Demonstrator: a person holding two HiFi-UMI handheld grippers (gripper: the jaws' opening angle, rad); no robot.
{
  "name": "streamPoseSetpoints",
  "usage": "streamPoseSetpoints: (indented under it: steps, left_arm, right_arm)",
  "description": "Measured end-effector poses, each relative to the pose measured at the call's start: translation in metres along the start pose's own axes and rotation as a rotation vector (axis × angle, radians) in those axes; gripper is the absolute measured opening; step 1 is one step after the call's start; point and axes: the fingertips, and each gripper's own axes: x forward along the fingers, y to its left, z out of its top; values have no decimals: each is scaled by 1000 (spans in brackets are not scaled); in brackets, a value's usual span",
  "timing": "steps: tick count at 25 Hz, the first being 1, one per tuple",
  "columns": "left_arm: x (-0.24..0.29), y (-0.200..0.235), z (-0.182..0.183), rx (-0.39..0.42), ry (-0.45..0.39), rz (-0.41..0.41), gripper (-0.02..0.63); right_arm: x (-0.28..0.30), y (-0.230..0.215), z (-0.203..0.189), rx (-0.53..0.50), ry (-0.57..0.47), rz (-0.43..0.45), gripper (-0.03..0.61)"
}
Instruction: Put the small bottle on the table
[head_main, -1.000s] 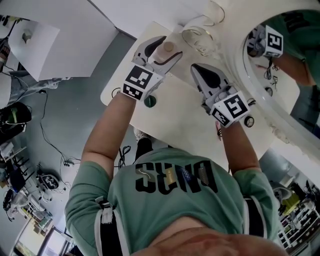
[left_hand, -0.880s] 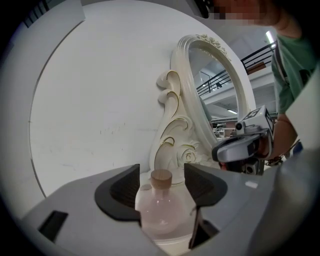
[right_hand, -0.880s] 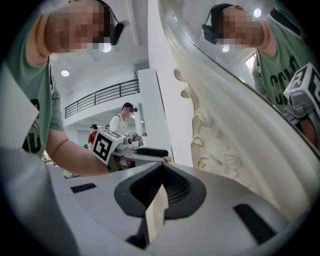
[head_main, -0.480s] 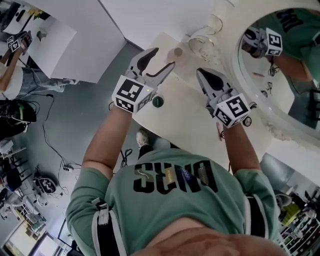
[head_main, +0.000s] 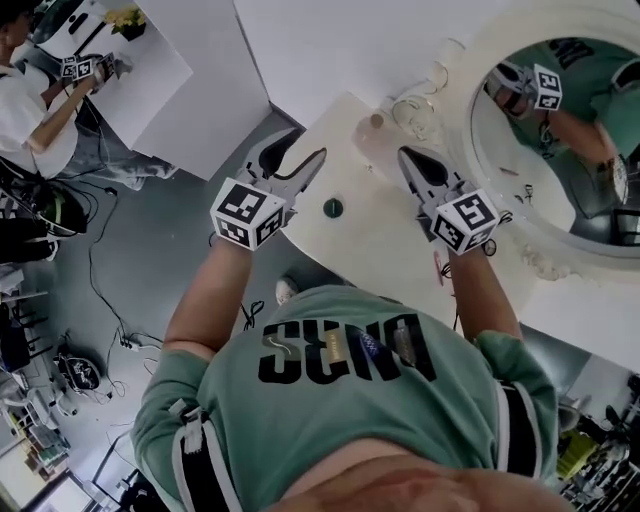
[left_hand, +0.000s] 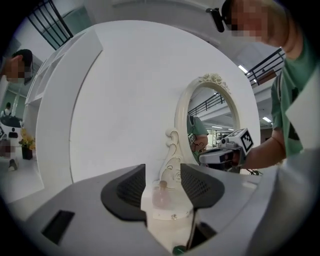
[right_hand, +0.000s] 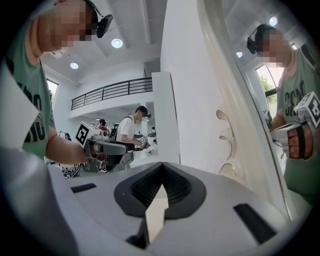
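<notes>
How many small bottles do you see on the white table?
1. The small bottle stands upright at the far end of the table, close to the base of the mirror frame. Others may be hidden from these views.

From above, my left claw (head_main: 306, 152) hangs over the near-left edge of the white counter (head_main: 380, 250). Its jaws are apart, have just been drawing in a little, and hold nothing between them. The small bottle (head_main: 377, 121) stands upright at the counter's far end, clear of that claw and just beside some clear glassware (head_main: 418, 100). A small round green thing (head_main: 333, 208) lies on the counter between my two claws. My right claw (head_main: 406, 155) points toward the glassware with its jaws together. To the right is an oval white-framed mirror (head_main: 565, 150), which reflects a claw and a green sleeve. Cables trail over the grey floor (head_main: 150, 290).
</notes>
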Motion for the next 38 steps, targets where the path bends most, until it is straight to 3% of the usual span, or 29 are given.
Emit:
streamPoseSetpoints:
  steps: [9,19,38]
  left_arm:
    - [-99,-1,30,-61,-49,70,122]
    - [-174,-18,32,-134,-90,107,11]
    - [-184,-18,38,-121,-93,117,10]
  right_arm:
    - [-4,59,38,-35,4,73,-6]
    - [-19,109,58,-63,-3,102,-6]
    - [-14,114,54,-23,-8,117,-6]
